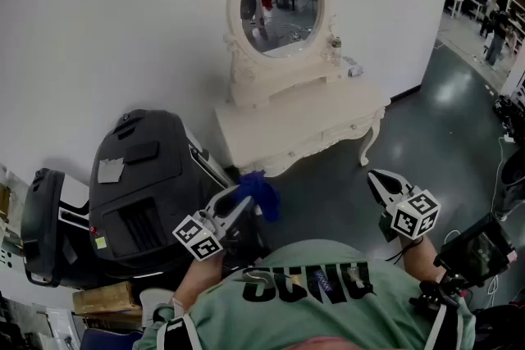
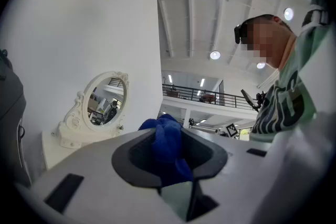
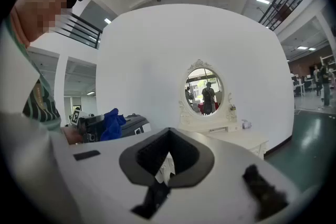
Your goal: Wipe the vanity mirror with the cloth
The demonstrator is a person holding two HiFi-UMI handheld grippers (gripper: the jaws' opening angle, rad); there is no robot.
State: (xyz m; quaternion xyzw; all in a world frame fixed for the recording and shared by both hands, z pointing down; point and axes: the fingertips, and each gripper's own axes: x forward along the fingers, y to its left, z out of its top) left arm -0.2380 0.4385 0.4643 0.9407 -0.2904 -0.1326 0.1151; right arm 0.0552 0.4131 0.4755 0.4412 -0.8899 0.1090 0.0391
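Mirror [image 1: 281, 6]: it is standing at top centre of the head view, on the back of a white dressing table [image 1: 303, 123]. It is oval with its long axis upright, and the glass is facing out from the wall [image 1: 115, 20] toward the person.
Mirror frame: white and carved, rising to a crest at the top.
Cloth [image 1: 261, 194]: blue and bunched, it is sitting low in the frame, left of centre. It is lying lengthwise along the jaws and sticking out past the tips, toward the table. It is well apart from the mirror.
Left gripper [image 1: 238, 207]: the jaws are clamping the cloth, and its own view is showing blue fabric filling the gap.
Right gripper [image 1: 376, 179]: it is hanging at lower right, over the floor [image 1: 459, 94]. The jaws are standing a narrow slit apart, with only the pale table showing through in its own view.
Table top: a small jar and a few small items are sitting at its right end, beside the mirror.
Room: the wall is white and the floor dark and glossy. A black suitcase [image 1: 143, 176] is standing to the left of the table, against the wall. People are standing far off at upper right.
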